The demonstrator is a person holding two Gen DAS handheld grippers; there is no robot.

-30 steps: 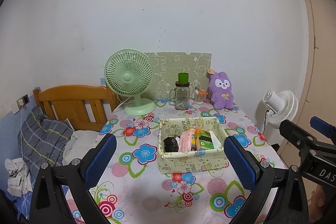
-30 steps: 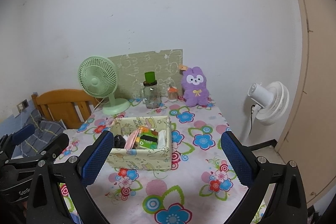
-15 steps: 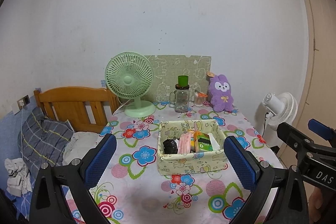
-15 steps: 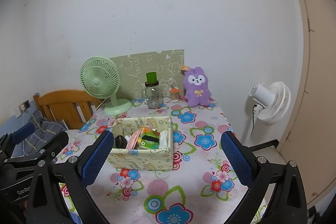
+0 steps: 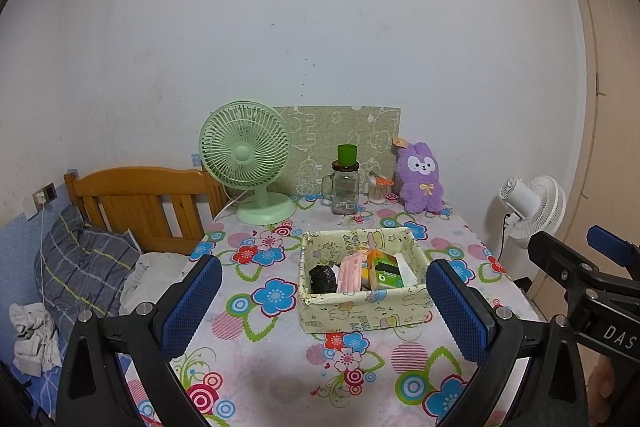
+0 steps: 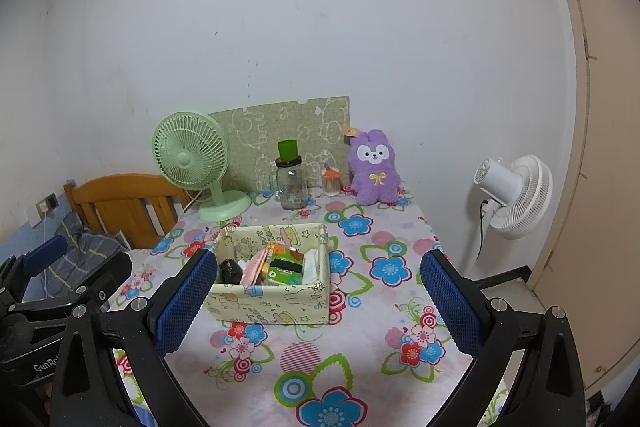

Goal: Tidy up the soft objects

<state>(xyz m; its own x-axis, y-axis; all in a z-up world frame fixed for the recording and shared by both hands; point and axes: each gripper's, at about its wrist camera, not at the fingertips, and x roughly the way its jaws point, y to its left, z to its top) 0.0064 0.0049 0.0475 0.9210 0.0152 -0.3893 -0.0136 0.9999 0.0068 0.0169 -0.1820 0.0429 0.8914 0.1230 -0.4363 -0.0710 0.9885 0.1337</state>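
Two hand-held grippers spread wide, left (image 5: 322, 301) "GenRo", right (image 6: 322, 297) "DAS".

In the lower part of the frame the left gripper (image 5: 324, 301) is wide open and holds nothing. Between its blue pads (image 5: 191, 305) the fabric box (image 5: 362, 313) stands on the floral table (image 5: 256, 359), full of small items. At the back, the green fan (image 5: 246, 151), jar (image 5: 346, 183) and purple plush (image 5: 420, 177). The right gripper (image 5: 592, 279) is at the right edge.

Home bedroom; wooden bed frame (image 5: 140, 203), pillow (image 5: 80, 263), floral-cloth table (image 5: 280, 379)
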